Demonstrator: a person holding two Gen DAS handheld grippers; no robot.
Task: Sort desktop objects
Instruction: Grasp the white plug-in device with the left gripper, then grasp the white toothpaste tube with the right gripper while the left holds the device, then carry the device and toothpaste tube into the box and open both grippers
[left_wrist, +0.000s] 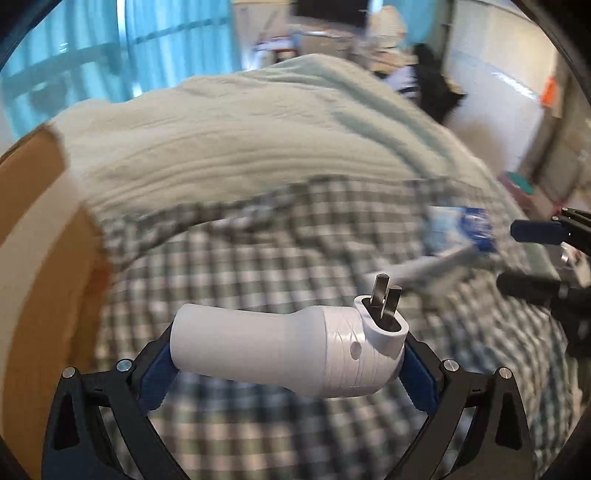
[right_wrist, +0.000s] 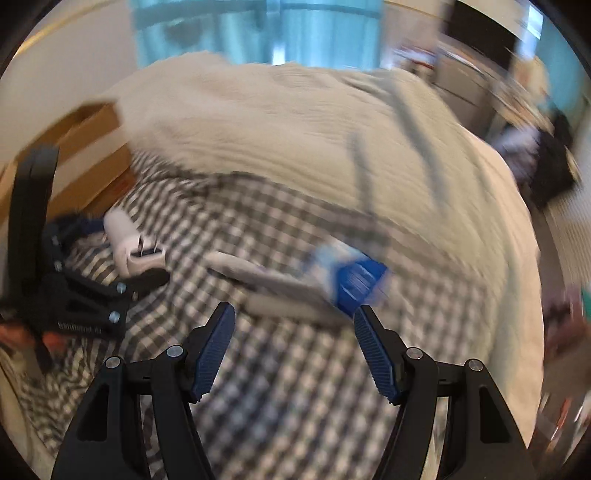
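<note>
Between your left gripper's (left_wrist: 288, 354) blue pads sits a white plug (left_wrist: 284, 350), lying crosswise, pinched at both ends, w/ two metal prongs (left_wrist: 384, 295) sticking up at its right end. It hangs over the checked cloth (left_wrist: 258, 266), not touching it. Beyond that cloth lies a pale ribbed blanket (left_wrist: 229, 147), and a cardboard box (left_wrist: 40, 266) stands at the left edge.

Your right gripper (right_wrist: 294, 347) has its jaws spread, nothing btwn the pads, only checked cloth below. Just ahead of its right fingertip lies a blue-and-white packet (right_wrist: 351, 277), blurred, on the cloth, w/ a grey-white flat thing (right_wrist: 266, 284) beside it; can't tell what that is. In the right wrist view your left gripper shows at far left w/ the plug in it.
</note>
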